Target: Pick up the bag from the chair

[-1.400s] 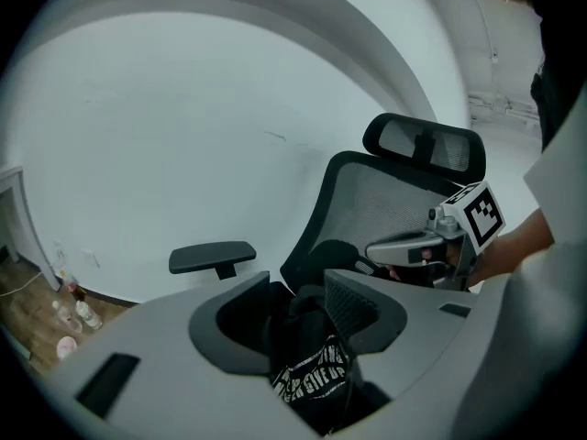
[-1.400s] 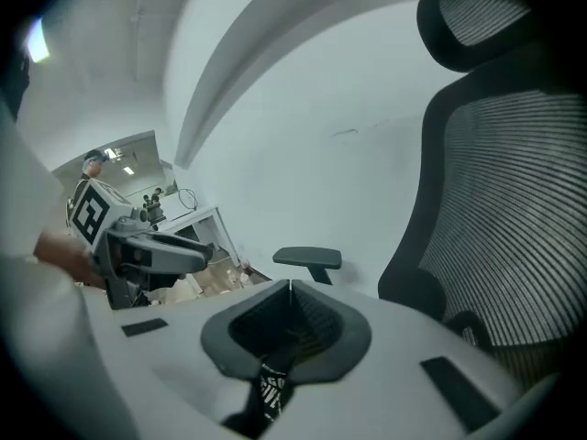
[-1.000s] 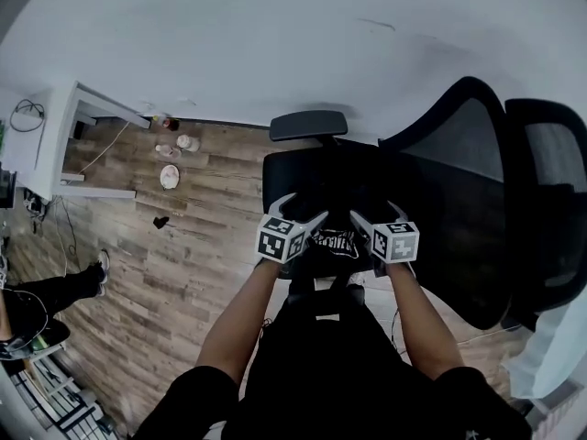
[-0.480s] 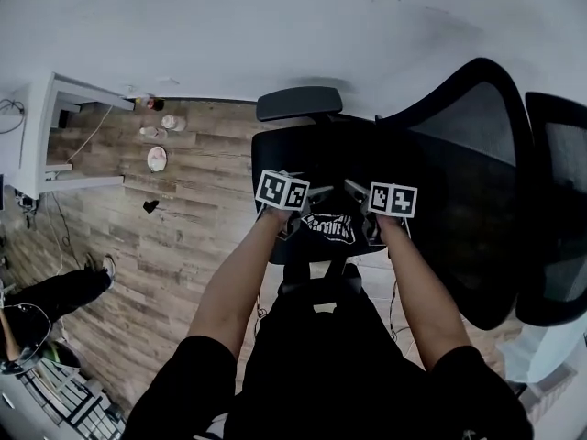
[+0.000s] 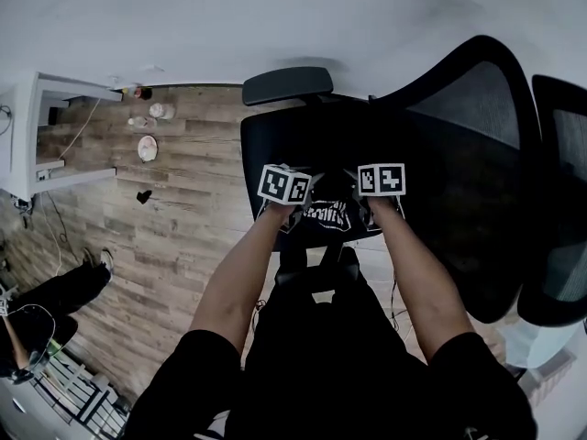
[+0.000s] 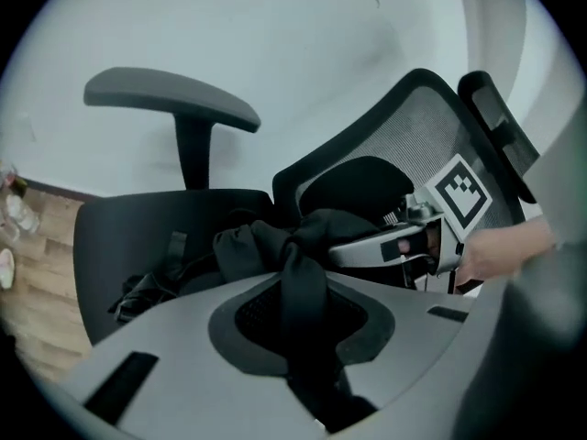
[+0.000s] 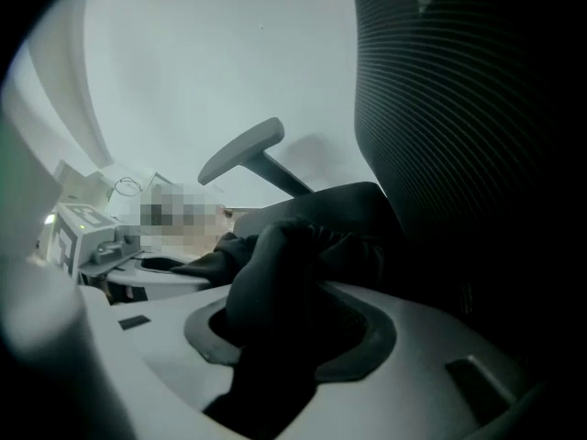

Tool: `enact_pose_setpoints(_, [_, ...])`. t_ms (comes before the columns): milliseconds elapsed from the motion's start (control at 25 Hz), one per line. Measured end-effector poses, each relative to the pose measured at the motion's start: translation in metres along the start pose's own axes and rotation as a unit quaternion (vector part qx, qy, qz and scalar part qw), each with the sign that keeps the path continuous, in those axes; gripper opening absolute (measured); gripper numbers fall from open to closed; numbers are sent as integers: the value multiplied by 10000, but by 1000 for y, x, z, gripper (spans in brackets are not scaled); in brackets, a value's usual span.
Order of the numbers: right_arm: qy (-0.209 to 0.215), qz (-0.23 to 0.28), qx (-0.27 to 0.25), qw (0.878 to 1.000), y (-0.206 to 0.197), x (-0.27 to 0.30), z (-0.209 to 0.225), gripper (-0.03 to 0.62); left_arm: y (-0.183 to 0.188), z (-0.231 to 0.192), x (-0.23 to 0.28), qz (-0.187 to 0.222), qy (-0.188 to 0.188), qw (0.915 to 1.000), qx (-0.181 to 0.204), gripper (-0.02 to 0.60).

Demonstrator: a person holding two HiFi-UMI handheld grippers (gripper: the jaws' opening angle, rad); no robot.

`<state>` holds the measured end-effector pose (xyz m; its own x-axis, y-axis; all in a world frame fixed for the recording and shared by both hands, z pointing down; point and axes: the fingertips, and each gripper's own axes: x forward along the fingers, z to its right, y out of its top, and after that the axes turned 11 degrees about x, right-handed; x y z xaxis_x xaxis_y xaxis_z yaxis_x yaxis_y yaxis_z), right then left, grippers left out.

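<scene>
A black cloth bag (image 5: 326, 214) with white print hangs at the front edge of the black office chair's seat (image 5: 284, 140), between my two grippers. My left gripper (image 5: 299, 196) is shut on a dark strip of the bag (image 6: 275, 241), which runs through its jaws in the left gripper view. My right gripper (image 5: 369, 196) is shut on a thicker bunch of the bag's fabric (image 7: 284, 264). The right gripper (image 6: 404, 246) is close beside the left one. Loose black straps (image 6: 147, 287) lie on the seat.
The chair's mesh backrest (image 5: 477, 145) rises at the right and its armrest (image 5: 287, 85) is at the far side. A second dark chair (image 5: 561, 200) stands at the far right. A white desk (image 5: 37, 136), small items (image 5: 147, 145) on the wooden floor, and a person's leg (image 5: 55, 291) are at the left.
The two grippers, spread apart over the bag a second ago, have come together and closed on its fabric. The bag now hangs between them, nearer the seat's front edge.
</scene>
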<state>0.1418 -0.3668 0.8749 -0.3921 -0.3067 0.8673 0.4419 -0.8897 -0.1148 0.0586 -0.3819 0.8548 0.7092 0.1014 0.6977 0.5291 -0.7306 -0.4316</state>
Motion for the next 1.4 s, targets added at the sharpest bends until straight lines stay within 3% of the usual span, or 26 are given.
enact_pose_setpoints(160, [135, 550, -822, 9950, 1, -18, -19, 106, 4, 17, -11, 292, 131, 9963, 803, 66])
enact_pose_setpoints(360, [312, 1305, -1799, 9745, -3, -50, -45, 80, 13, 38, -42, 1034, 258, 9867, 1231, 60])
enact_pose_setpoints(600, [505, 1988, -2294, 9515, 4, -93, -71, 69, 33, 66, -75, 1694, 367, 9715, 1618, 61])
enact_pose_setpoints(920, [595, 2617, -2832, 9207, 7, -154, -108, 61, 55, 107, -123, 2158, 666, 9496, 2173, 51])
enact_pose_setpoints(1040, [647, 2996, -3005, 9032, 17, -187, -128, 61, 72, 128, -151, 2479, 868, 9346, 2399, 51])
enact_pose_setpoints(1160, [752, 3398, -3178, 8820, 28, -224, -151, 61, 94, 152, -182, 2787, 1096, 9142, 2728, 51])
enact_pose_setpoints(1280, [920, 3810, -3343, 8571, 41, -266, -176, 61, 122, 175, -216, 3123, 1342, 8897, 3048, 51])
enact_pose_setpoints(1400, [1083, 4247, -3511, 8274, 53, -312, -203, 61, 150, 200, -254, 3494, 1627, 8595, 3359, 51])
